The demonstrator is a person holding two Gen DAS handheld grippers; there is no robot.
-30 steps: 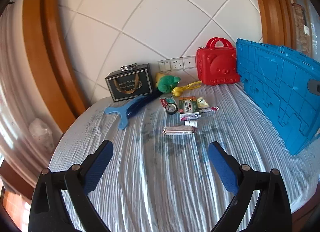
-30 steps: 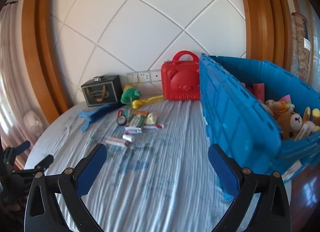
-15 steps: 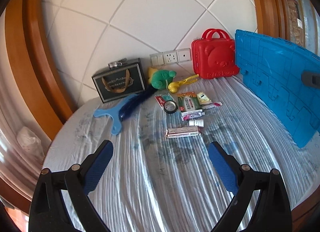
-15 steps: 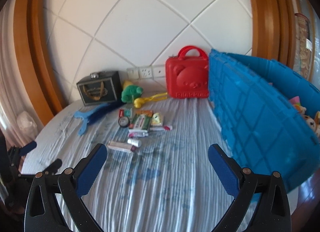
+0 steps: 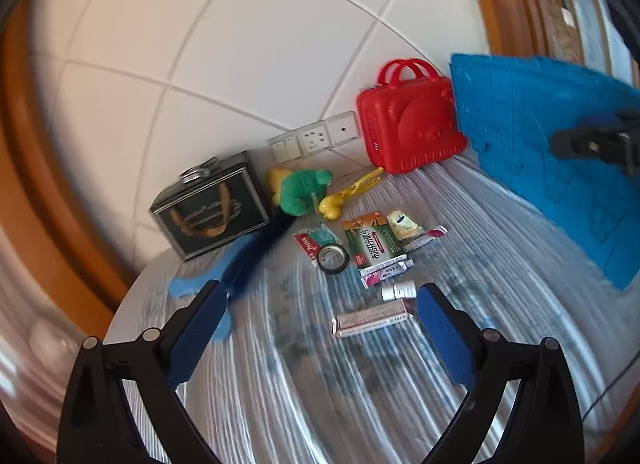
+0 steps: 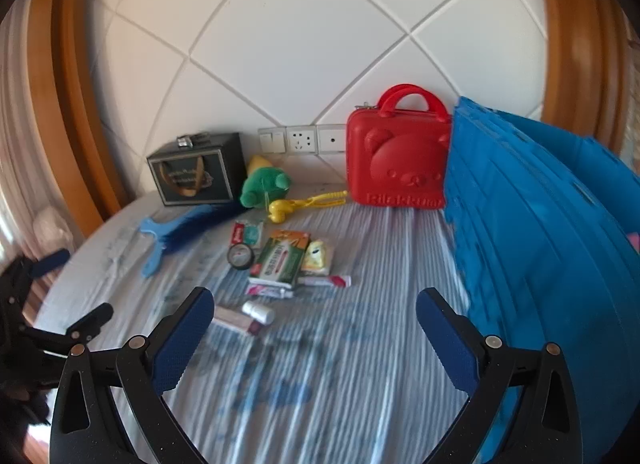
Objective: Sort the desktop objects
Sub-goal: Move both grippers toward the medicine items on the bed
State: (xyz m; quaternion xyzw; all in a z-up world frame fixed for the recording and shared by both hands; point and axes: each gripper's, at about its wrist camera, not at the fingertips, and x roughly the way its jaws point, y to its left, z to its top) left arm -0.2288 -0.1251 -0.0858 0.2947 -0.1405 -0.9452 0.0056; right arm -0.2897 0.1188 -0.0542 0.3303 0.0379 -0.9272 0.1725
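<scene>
- Both grippers hang open and empty above the striped cloth: left gripper, right gripper.
- The small items cluster mid-frame: green medicine box, tape roll, white bottle, flat pink box.
- Bare cloth fills the lower centre of both views; the table's round edge shows at lower left.
- The blue crate walls the right side, touching the red bear case.
- Only the right wrist view shows something pink inside the crate, at the right edge.
</scene>
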